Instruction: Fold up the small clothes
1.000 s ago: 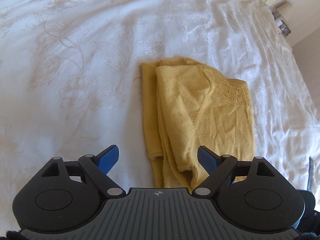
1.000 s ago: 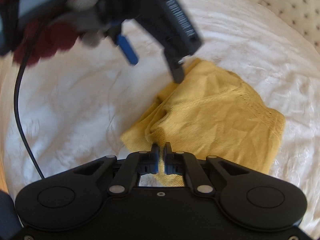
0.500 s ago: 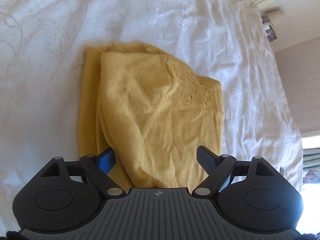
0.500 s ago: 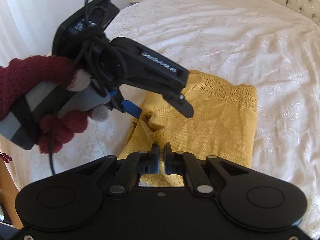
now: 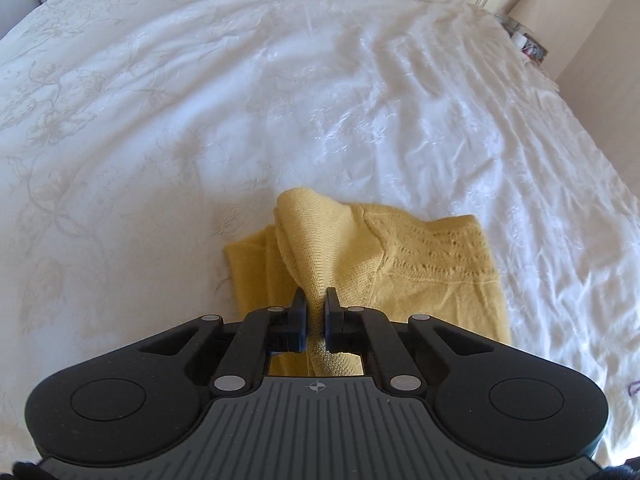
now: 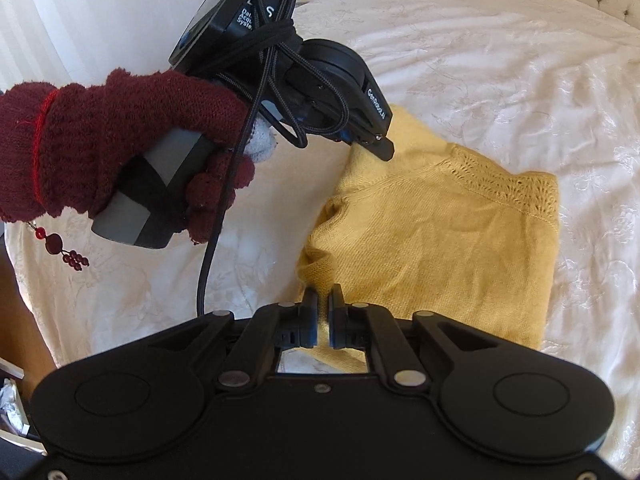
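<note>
The left gripper, black with blue pads, has its jaws pinched together on a raised fold of the mustard-yellow knitted garment, lifting that edge into a peak above the rest. The right gripper has its jaws pressed nearly together at the near left corner of the same garment, though whether any knit is caught between them cannot be told. The garment lies partly folded on the white embroidered bedspread, near its near edge, and a hand in a dark red woollen glove holds the left gripper's grey handle.
</note>
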`<action>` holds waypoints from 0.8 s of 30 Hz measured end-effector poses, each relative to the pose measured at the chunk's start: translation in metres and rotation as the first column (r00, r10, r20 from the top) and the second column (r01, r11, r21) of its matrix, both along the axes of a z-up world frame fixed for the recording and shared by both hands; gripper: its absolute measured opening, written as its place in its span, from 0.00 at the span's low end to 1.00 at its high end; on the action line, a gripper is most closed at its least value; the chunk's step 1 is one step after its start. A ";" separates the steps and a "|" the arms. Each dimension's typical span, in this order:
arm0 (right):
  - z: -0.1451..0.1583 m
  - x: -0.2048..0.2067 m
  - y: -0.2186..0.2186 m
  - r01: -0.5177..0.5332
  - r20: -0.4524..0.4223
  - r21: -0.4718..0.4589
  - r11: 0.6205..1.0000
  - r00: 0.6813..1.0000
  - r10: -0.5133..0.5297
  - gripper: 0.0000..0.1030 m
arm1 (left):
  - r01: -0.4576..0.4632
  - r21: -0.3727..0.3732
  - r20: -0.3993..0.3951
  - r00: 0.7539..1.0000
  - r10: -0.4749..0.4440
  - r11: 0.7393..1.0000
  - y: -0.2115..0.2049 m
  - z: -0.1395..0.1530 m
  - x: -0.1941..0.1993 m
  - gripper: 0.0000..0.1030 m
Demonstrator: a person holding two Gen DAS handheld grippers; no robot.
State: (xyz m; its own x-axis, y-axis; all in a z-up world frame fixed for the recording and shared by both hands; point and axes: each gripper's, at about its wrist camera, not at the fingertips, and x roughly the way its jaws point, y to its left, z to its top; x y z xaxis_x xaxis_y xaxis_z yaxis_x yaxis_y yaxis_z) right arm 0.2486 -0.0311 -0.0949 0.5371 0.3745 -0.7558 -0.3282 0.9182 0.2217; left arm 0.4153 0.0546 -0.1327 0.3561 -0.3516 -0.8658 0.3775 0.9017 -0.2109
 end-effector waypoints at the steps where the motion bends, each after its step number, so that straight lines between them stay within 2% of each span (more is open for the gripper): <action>1: -0.007 0.003 0.006 -0.021 -0.019 -0.010 1.000 1.000 0.021 0.11 | -0.012 0.020 -0.019 1.000 0.012 1.000 0.004 -0.007 0.002 0.08; 2: -0.016 0.007 0.012 -0.044 -0.045 -0.024 0.999 0.998 0.043 0.11 | -0.022 0.037 -0.056 0.998 0.024 0.999 0.006 -0.018 0.007 0.08; 3: -0.024 0.009 0.017 -0.058 -0.068 -0.043 0.997 0.996 0.055 0.16 | -0.034 0.035 -0.085 0.996 0.037 0.999 0.010 -0.026 0.009 0.09; 4: -0.033 0.013 0.022 -0.075 -0.100 -0.064 0.995 0.993 0.068 0.20 | -0.052 0.024 -0.101 0.993 0.054 0.998 0.015 -0.030 0.011 0.11; 6: -0.037 0.014 0.021 -0.083 -0.124 -0.049 0.995 0.989 0.076 0.21 | -0.090 -0.017 -0.104 0.991 0.088 0.996 0.024 -0.030 0.013 0.12; 8: -0.028 0.012 0.010 -0.063 -0.113 0.004 0.998 0.992 0.063 0.29 | -0.093 -0.016 -0.072 0.993 0.091 0.996 0.027 -0.024 0.013 0.16; 9: -0.022 0.011 0.002 -0.046 -0.105 0.034 0.998 0.993 0.049 0.42 | -0.090 0.001 -0.043 0.995 0.090 0.996 0.028 -0.019 0.012 0.20; 10: -0.014 0.012 -0.008 -0.023 -0.092 0.064 0.998 0.995 0.028 0.55 | -0.086 0.015 -0.006 0.996 0.086 0.996 0.029 -0.014 0.010 0.21; 12: -0.003 0.014 -0.028 0.031 -0.063 0.114 0.993 0.998 -0.024 0.66 | -0.081 0.028 0.039 0.996 0.080 0.996 0.031 -0.004 0.007 0.22; 14: 0.005 0.025 -0.047 0.105 -0.039 0.144 0.984 0.994 -0.100 0.69 | -0.065 0.031 0.072 0.995 0.062 0.997 0.030 0.006 0.002 0.26; 16: 0.004 0.043 -0.064 0.165 -0.038 0.159 0.973 0.986 -0.161 0.79 | -0.030 0.032 0.093 0.995 0.027 0.999 0.027 0.012 -0.005 0.28; 20: -0.007 0.084 -0.087 0.237 -0.041 0.177 0.955 0.972 -0.233 0.81 | 0.007 0.020 0.078 0.997 -0.009 1.000 0.014 0.010 -0.022 0.30; 24: -0.034 0.114 -0.109 0.310 -0.123 0.178 0.934 0.949 -0.292 0.82 | 0.018 0.012 0.002 1.000 -0.018 1.000 0.007 -0.006 -0.035 0.31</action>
